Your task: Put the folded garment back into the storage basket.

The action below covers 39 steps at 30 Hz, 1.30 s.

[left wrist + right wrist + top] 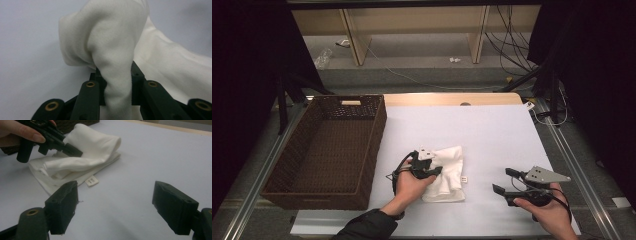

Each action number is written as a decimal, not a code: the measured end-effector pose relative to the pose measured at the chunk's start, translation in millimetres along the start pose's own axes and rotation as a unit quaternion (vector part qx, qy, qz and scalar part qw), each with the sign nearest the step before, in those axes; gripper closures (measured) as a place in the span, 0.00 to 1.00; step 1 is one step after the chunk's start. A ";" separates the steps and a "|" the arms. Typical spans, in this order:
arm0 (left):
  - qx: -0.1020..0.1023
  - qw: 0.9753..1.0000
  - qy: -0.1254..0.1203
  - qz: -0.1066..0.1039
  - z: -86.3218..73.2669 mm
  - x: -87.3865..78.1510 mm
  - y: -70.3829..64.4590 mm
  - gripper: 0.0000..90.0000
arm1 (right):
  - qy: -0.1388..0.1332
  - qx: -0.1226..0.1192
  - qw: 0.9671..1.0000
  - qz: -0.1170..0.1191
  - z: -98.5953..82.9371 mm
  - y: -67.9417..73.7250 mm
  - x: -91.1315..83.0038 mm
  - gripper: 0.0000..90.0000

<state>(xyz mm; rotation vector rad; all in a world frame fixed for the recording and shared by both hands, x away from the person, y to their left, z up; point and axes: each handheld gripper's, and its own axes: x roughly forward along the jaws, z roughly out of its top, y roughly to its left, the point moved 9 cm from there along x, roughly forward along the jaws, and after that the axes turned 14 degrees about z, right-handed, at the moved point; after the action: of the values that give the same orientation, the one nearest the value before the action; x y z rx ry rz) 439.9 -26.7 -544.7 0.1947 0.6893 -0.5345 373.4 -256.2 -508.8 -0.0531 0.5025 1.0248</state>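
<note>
A white cloth (448,172) lies folded on the pale table cover near the front middle, a small label (91,180) at its edge. My left gripper (434,171) is shut on a bunched fold of the cloth (117,75), which rises between its black jaws and hangs over them. My right gripper (504,181) hovers open over bare cover to the right of the cloth, nothing between its fingers (62,207). In the right gripper view, the left gripper (72,150) holds the cloth (82,155) lifted at its far side.
A dark wicker basket (312,192) stands at the left of the table, empty inside. The pale cover (492,130) stretches bare behind and right of the cloth. Beyond the table's far edge are wooden shelf legs and cables on the floor.
</note>
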 end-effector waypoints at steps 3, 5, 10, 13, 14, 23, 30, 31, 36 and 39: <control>-0.002 1.000 -0.005 -0.006 3.1 -3.3 0.2 0.83 | -0.003 0.000 1.000 0.001 0.5 0.0 0.3 0.24; -0.003 1.000 -0.009 -0.012 5.7 -6.1 0.0 0.83 | -0.001 0.001 1.000 0.000 0.3 0.0 -0.3 0.24; -0.013 0.999 -0.018 -0.025 11.5 -13.1 -0.8 0.83 | -0.002 0.000 1.000 -0.001 0.6 0.0 -0.3 0.24; -0.012 0.999 -0.023 -0.029 15.1 -18.3 -1.8 0.83 | -0.003 -0.002 1.000 -0.002 1.0 -0.4 -0.7 0.24; -0.011 0.999 -0.026 -0.030 16.4 -19.8 -2.4 0.83 | -0.003 -0.002 1.000 -0.002 1.0 -0.4 -0.7 0.24; 0.002 0.998 -0.049 -0.032 26.2 -29.9 -4.2 0.83 | -0.007 -0.002 1.000 -0.001 1.6 -0.4 -0.5 0.25; 0.009 0.997 -0.065 -0.032 33.7 -38.2 -6.4 0.83 | -0.005 -0.002 1.000 -0.001 1.3 -0.3 -0.4 0.25; 0.011 0.997 -0.067 -0.031 34.8 -39.3 -6.6 0.83 | -0.006 -0.003 1.000 -0.001 1.5 -0.4 -0.5 0.25; 0.016 0.996 -0.079 -0.025 40.9 -45.1 -5.0 0.83 | -0.006 -0.002 1.000 -0.001 1.2 -0.5 -0.3 0.24; 0.014 0.996 -0.086 -0.022 44.4 -48.6 -2.4 0.83 | -0.006 -0.001 1.000 -0.001 1.2 -0.4 -0.1 0.24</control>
<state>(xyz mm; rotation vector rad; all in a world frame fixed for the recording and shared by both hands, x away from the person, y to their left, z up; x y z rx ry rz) 431.9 -24.3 -479.4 0.1580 0.5193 -0.5951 374.2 -256.2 -507.7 -0.0501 0.4901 1.0239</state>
